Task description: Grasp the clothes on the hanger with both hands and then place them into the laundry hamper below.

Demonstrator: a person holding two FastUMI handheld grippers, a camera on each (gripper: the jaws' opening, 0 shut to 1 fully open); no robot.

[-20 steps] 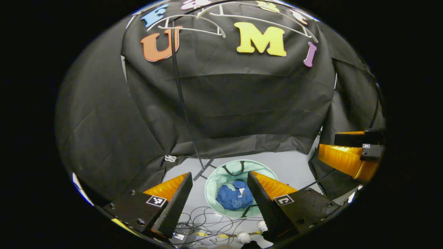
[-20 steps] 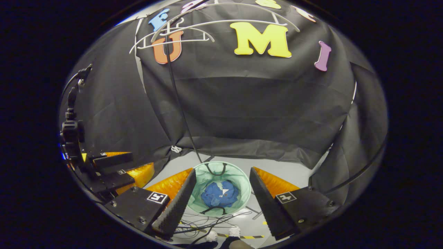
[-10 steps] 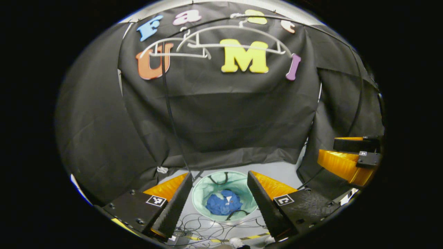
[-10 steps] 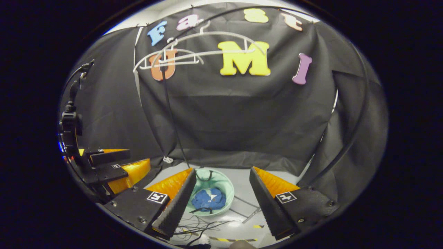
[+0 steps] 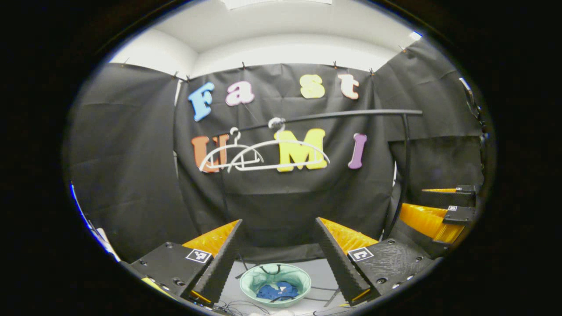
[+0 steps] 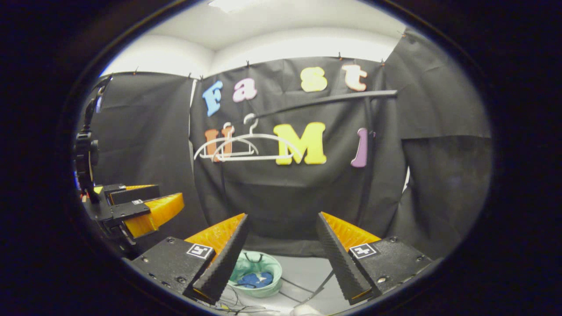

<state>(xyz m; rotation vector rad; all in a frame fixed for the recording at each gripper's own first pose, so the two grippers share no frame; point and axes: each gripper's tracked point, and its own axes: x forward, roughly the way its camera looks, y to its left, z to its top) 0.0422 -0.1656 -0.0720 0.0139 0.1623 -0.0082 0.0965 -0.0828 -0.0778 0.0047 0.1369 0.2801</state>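
- Left gripper view: left gripper (image 5: pixel 276 250) fingers spread apart, holding nothing.
- Blue garment (image 5: pixel 276 290) lies inside the round pale-green laundry hamper (image 5: pixel 250 285) on the floor.
- Right gripper (image 6: pixel 281 250) fingers likewise apart; white plastic hangers (image 6: pixel 246 147) hang bare.

A crumpled blue garment (image 5: pixel 277 291) lies inside the round, pale green laundry hamper (image 5: pixel 250 281) at six o'clock; two bare white hangers (image 5: pixel 281 154) hang on the rail above.
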